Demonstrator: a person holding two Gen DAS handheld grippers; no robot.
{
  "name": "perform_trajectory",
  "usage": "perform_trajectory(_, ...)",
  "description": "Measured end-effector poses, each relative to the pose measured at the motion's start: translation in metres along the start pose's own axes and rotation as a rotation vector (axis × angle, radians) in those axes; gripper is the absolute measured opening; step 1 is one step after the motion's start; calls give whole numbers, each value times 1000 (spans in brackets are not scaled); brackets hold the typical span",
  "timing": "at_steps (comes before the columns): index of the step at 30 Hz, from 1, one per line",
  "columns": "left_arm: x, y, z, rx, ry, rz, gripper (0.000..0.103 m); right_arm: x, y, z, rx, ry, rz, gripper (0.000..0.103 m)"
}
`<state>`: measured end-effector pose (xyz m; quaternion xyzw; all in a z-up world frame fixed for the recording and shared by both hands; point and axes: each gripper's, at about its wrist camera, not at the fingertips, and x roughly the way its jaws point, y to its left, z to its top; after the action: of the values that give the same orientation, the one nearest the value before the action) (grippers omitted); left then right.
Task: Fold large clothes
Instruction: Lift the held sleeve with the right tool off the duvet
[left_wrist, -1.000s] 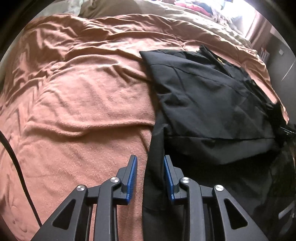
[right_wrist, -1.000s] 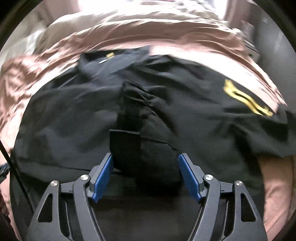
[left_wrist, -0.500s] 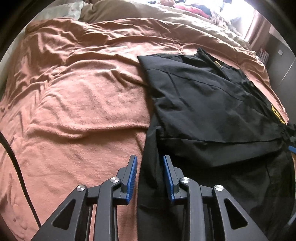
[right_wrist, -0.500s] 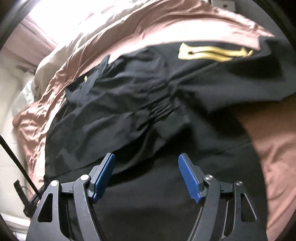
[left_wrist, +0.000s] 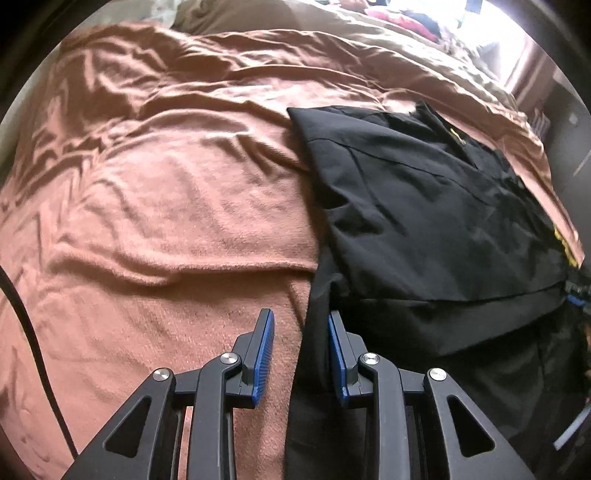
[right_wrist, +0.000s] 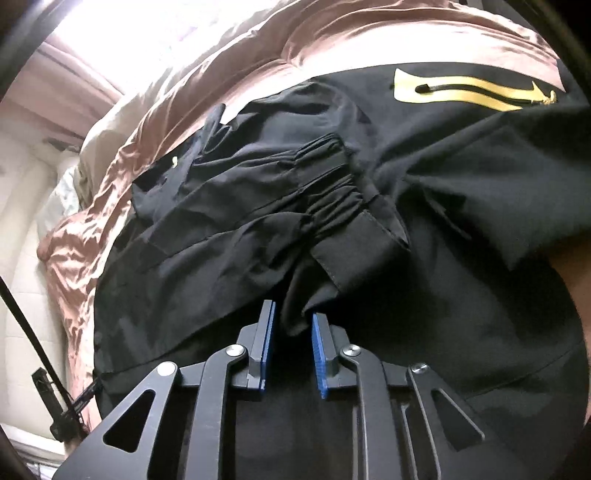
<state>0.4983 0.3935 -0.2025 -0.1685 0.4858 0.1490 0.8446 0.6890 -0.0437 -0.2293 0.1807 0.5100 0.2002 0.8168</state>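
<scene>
While my right gripper (right_wrist: 291, 328) pinches the black jacket (right_wrist: 424, 221) sleeve and my left gripper (left_wrist: 301, 339) straddles its hem edge, unclenched, the soft, limp jacket lies ahead on the pink blanket (left_wrist: 166, 206); grasp seams.

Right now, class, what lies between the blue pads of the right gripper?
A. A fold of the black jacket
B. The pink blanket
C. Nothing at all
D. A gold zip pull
A: in the right wrist view, the right gripper has its pads closed in on a bunched fold of the black jacket below the sleeve cuff.
</scene>
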Motion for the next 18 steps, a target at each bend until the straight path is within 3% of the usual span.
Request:
perform_trajectory(3, -7, -3, -2, -17, -6, 18, 31, -14, -8, 0, 37, 3, 39, 17)
perform_trajectory(5, -14, -8, -3, -12, -13, 17, 30, -31, -13, -3, 47, -9, 79, 24)
perform_trajectory(6, -19, -13, -4, -4, -19, 3, 31, -44, -17, -4, 42, -27, 97, 41)
perform_trajectory(7, -23, -17, -4, 4, -21, -8, 31, -58, -21, -7, 33, -55, 99, 66)
perform_trajectory(8, -28, -23, -4, 12, -24, -16, 31, -67, -24, -8, 29, -77, 97, 74)
perform_trajectory(11, -41, -40, -4, 41, -38, -38, 42, -101, -41, -11, 35, -155, 70, 77)
perform_trajectory(13, -52, -52, -4, 61, -58, -51, 56, -119, -52, -17, 48, -203, 54, 77)
perform_trajectory(18, -74, -78, -1, 83, -102, -83, 63, -154, -92, -35, 128, -291, -35, 77)
